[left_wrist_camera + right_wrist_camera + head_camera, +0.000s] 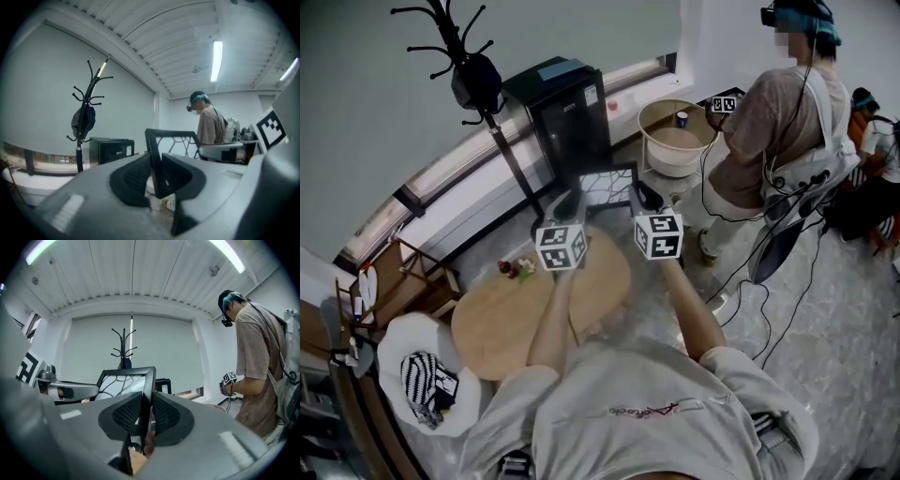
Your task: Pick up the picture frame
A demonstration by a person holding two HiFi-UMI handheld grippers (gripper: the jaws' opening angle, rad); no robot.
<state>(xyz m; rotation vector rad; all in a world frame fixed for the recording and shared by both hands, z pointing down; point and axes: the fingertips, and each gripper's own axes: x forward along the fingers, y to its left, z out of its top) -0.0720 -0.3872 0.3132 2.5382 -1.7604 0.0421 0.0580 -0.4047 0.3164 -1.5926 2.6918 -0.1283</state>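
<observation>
A black picture frame (606, 187) with a curved line pattern is held up in the air beyond the round wooden table (502, 323). My left gripper (572, 204) is shut on the picture frame's (157, 159) left side bar. My right gripper (639, 199) is shut on its right side bar. In the right gripper view the picture frame's (125, 383) edge sits squeezed between the ribbed pads (164, 416). The frame stands upright between both grippers.
A black coat stand (473, 75) and a black cabinet (565, 111) stand by the wall. A round white tub (673, 141) sits beyond the frame. A person (787, 131) with cables stands at right. Small flowers (516, 269) lie on the table; a white chair (427, 380) at left.
</observation>
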